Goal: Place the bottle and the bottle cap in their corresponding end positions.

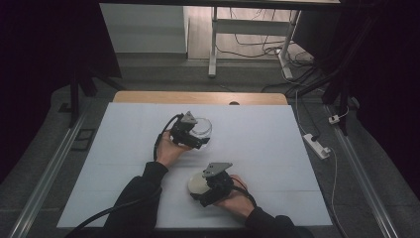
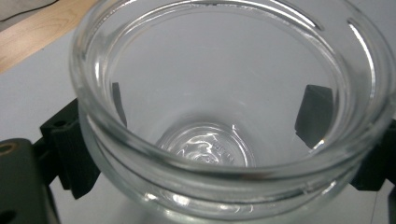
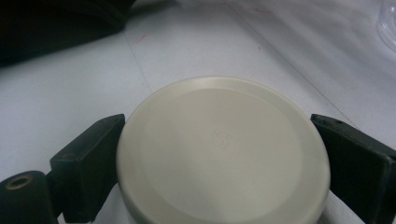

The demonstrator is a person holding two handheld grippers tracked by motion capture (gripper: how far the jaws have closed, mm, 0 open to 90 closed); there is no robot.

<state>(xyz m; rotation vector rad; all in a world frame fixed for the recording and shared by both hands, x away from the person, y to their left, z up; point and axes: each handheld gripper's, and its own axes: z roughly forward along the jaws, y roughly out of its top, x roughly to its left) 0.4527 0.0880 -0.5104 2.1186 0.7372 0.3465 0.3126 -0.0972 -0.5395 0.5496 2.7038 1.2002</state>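
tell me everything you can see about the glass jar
The glass jar is clear and round, with a thick rolled rim, a ridge below it and a moulded round base. It is open, with no lid, and looks empty. It stands on the white table cover, towards the middle of the far side. The left tool is shut on it, a black jaw pressed to each side of its wall and showing through the glass. The cream lid lies apart, in the right tool.

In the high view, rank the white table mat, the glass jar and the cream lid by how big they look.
1. White table mat, by far the largest.
2. Glass jar and cream lid look about alike; each is partly hidden by a gripper, so I won't rank them.
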